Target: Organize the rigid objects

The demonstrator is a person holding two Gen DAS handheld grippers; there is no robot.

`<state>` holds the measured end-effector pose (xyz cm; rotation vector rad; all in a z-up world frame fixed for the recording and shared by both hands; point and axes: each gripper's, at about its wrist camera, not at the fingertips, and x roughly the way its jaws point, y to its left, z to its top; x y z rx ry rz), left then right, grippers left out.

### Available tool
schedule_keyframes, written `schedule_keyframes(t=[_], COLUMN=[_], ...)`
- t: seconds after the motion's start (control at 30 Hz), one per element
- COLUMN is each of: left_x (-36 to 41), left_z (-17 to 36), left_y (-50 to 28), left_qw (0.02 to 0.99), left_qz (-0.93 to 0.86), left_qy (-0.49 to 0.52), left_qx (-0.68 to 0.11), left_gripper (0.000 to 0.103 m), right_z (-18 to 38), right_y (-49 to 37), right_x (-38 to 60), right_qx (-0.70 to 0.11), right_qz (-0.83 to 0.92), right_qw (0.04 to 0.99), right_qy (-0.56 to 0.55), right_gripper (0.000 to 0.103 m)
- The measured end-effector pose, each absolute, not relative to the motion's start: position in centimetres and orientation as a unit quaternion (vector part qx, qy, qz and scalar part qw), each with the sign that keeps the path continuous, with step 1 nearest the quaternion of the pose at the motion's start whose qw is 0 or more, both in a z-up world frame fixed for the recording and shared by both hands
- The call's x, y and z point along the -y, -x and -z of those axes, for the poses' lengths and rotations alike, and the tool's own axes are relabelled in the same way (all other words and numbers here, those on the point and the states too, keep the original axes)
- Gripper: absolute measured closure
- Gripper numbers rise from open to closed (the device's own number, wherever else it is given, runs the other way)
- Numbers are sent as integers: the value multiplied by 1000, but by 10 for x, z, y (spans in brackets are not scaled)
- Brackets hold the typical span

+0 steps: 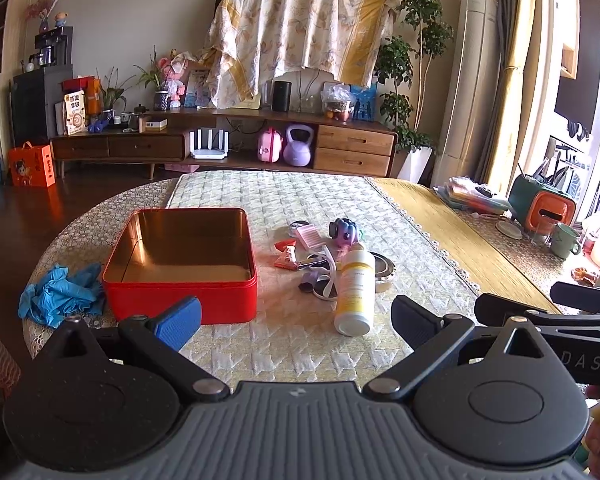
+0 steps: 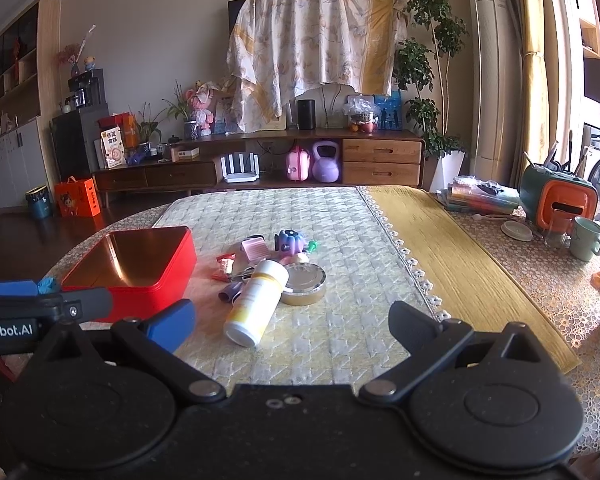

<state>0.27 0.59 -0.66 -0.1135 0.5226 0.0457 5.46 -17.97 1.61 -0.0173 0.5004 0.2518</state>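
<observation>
An open red tin box (image 1: 179, 296) (image 2: 147, 292) sits empty on the quilted mat. To its right lies a pile: a white and yellow bottle (image 1: 355, 292) (image 2: 255, 304) on its side, a round gold tin (image 2: 304, 284) (image 1: 382, 272), a pink comb (image 1: 310, 237) (image 2: 253, 249), a purple toy (image 1: 343, 232) (image 2: 287, 242), sunglasses (image 1: 320, 280) and a red wrapper (image 1: 285, 258). My left gripper (image 1: 295, 318) is open and empty, near the bottle's base. My right gripper (image 2: 291, 322) is open and empty, just right of the bottle.
Blue gloves (image 1: 59, 294) lie left of the box. A yellow runner (image 2: 440, 256) borders the mat. A green and orange holder (image 2: 556, 196), a glass and a green mug (image 2: 586, 238) stand at the right. The other gripper shows at each view's edge.
</observation>
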Motion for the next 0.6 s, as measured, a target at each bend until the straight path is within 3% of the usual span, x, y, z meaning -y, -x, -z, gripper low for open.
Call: schedule_keyframes(t=[0.6], left_x=[-13], left_z=[18], left_y=[-27], left_qw=[960], left_qz=[-34], left_qy=[61], left_qx=[-273], left_gripper=[1], right_z=[-4], right_y=[-77], right_x=[175], right_qx=[-272], right_qz=[-150], right_qw=[950], right_qy=[17], right_gripper=[1])
